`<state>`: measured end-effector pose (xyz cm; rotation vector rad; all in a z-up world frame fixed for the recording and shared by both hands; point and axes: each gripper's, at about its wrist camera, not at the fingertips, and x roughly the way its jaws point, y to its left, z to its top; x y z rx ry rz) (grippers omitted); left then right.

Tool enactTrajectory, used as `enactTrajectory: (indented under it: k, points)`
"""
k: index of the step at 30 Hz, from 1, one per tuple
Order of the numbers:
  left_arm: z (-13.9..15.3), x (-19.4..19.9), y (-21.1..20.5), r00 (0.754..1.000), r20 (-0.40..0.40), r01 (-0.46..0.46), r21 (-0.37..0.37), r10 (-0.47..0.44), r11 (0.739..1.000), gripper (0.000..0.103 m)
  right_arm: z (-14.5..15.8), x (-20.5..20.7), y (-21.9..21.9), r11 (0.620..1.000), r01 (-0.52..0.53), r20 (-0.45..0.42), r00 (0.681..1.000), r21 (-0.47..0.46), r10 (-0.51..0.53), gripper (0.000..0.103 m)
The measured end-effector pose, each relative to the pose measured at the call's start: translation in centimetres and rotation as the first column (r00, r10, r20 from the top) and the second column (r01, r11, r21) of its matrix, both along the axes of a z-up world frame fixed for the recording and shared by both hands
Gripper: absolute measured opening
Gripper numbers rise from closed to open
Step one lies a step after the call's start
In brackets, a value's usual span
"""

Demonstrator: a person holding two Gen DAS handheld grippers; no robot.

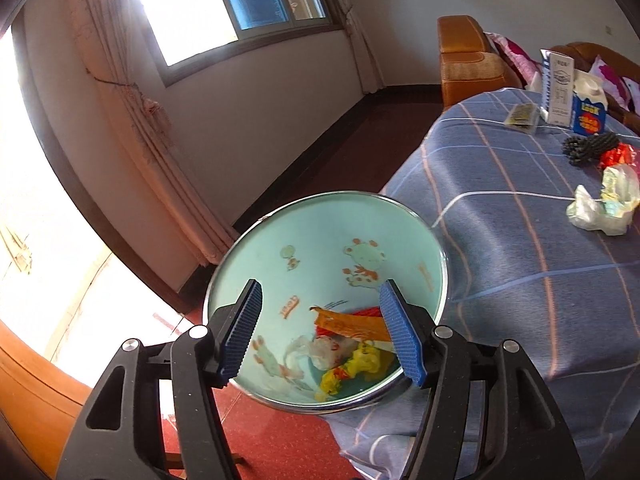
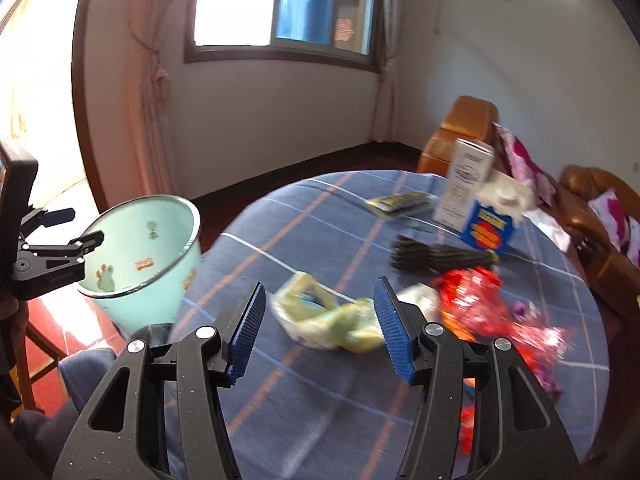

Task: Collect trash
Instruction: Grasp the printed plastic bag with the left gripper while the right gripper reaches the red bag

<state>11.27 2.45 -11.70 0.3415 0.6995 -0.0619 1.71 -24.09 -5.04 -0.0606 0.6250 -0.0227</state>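
Note:
A pale green enamel basin (image 1: 320, 240) with cartoon prints sits tilted beside the table's left edge. It holds an orange wrapper (image 1: 352, 326), a yellow wrapper (image 1: 352, 368) and white plastic. My left gripper (image 1: 320, 286) is open above the basin's mouth, nothing between its fingers. My right gripper (image 2: 320, 284) is open over the table, pointed at a crumpled yellowish plastic bag (image 2: 328, 320) lying just beyond its fingertips. Red wrappers (image 2: 472, 300) lie to the bag's right. In the right wrist view the basin (image 2: 148, 256) and the left gripper (image 2: 86, 224) show at the left.
The round table has a blue checked cloth (image 2: 320, 400). At its back stand a blue carton (image 2: 488, 228) and a white box (image 2: 466, 184), with a black brush (image 2: 440, 258) and a yellow packet (image 2: 400, 202) nearby. An orange sofa (image 2: 472, 120) stands behind.

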Motion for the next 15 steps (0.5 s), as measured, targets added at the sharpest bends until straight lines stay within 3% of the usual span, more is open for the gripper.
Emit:
enactTrajectory:
  k: [9, 15]
  points:
    - [2.4, -1.9, -9.9, 0.985, 0.033, 0.172, -0.006, -0.172, 0.985, 0.062, -0.1, -6.9, -10.4, 0.97, 0.242, 0.038, 0.969, 0.035, -0.244, 0.062]
    - [2.9, -2.2, -16.6, 0.97, 0.036, 0.242, 0.003, -0.242, 0.97, 0.069, -1.4, -10.2, -15.2, 0.932, 0.355, 0.05, 0.932, 0.078, -0.359, 0.066]
